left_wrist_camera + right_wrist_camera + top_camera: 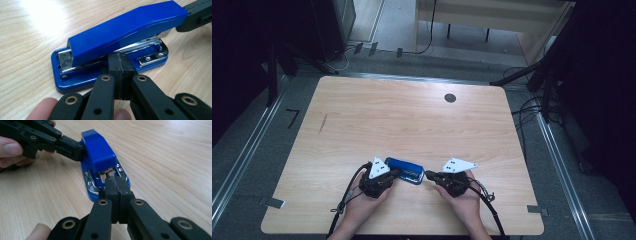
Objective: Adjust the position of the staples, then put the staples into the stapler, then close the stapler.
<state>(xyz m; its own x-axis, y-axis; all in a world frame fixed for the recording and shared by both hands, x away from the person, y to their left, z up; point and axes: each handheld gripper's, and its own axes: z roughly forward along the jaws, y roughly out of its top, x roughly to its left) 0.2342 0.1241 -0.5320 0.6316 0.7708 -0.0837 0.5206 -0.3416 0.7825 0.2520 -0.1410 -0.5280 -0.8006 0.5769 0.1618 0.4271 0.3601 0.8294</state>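
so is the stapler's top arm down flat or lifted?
Lifted. In the left gripper view the stapler has its blue arm angled up off the base, a gap showing the metal magazine beneath. It sits upright on the table.

Your stapler [125, 30]: glossy blue plastic shell, bright chrome metal inside. Table [412, 120]: pale wood grain, smooth satin sheen. Your gripper fingers [117, 192]: matt black, slightly rough plastic.

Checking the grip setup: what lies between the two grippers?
The blue stapler lies between the left gripper and the right gripper, seen in the high view; both are shut, tips at the stapler.
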